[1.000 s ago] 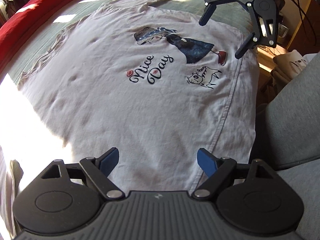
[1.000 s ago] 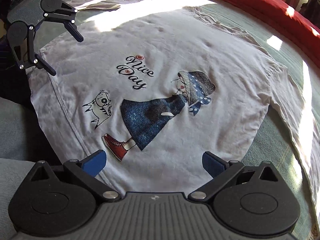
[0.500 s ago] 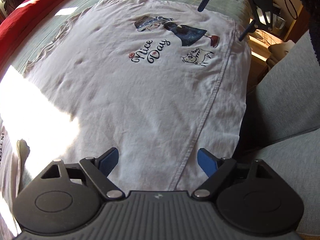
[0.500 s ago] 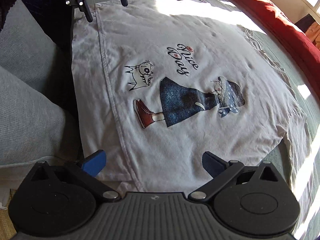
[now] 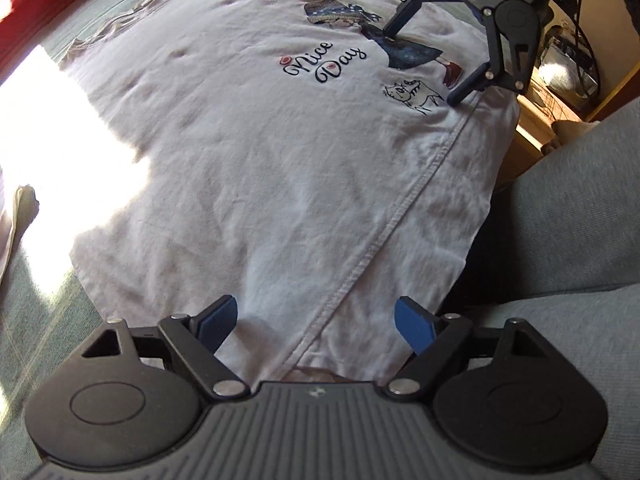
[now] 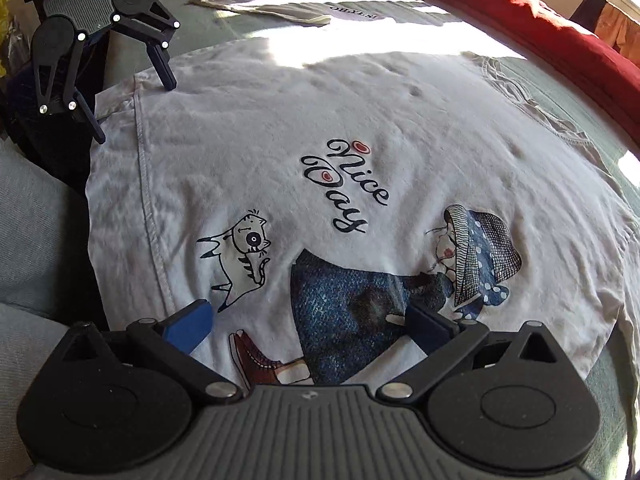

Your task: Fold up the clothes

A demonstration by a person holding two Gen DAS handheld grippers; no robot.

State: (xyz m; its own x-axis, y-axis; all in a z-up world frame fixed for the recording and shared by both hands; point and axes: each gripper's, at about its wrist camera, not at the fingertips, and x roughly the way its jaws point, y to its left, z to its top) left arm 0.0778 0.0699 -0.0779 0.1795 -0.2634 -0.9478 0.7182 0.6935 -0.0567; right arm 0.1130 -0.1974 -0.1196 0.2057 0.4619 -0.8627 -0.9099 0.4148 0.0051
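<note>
The left gripper [image 5: 316, 322] hung low over the near hem corner of the white T-shirt [image 5: 248, 184], its blue pads [image 5: 414, 326] spread wide with nothing pinched; the stitched hem seam [image 5: 404, 204] ran up between them. In the right wrist view, the right gripper [image 6: 310, 326] hovered just as close over the printed front, jaws likewise spread wide and holding nothing, one pad above the blue skirt of the printed girl [image 6: 400, 280] and the other beside the printed cat [image 6: 242, 256].

The T-shirt lay flat, print side up, on a grey-green bed cover [image 6: 600, 108], its hem draped over the bed's edge toward a grey upholstered seat [image 5: 560, 216]. Past the pads, the script "Nice Day" [image 6: 346, 186] sat mid-chest. Whether either gripper's fingertips touched the cloth could not be told.

Farther off, a strip of hard sunlight [image 6: 360, 46] crossed the shirt and cover. The neckline [image 6: 520, 92] lay at the far right in the right wrist view. Beyond the shirt a second pale garment [image 6: 280, 10] lay on the cover, and a red blanket [image 6: 540, 28] ran along the far edge of the bed.
</note>
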